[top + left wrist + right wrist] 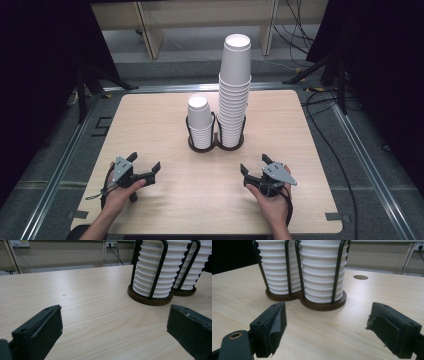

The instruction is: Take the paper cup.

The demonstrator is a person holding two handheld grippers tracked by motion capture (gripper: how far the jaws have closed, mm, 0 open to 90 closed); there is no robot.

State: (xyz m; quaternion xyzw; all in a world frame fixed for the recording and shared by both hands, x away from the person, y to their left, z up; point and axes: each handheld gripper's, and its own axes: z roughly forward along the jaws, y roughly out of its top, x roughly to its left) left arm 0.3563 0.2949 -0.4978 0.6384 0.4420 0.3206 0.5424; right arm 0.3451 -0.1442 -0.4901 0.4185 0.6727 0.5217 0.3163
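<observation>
Cup stacks [220, 110] sit in their holder; left gripper [146, 167] and right gripper [253, 166] spread, empty.

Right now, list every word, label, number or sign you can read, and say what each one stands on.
None can be read.
The paper cups in the wire holder are plain white, with no print.
The wooden table bears no writing.
A yellowish label above the wall socket in the left gripper view is too small and blurred to read.
The left gripper and right gripper show no markings.
</observation>
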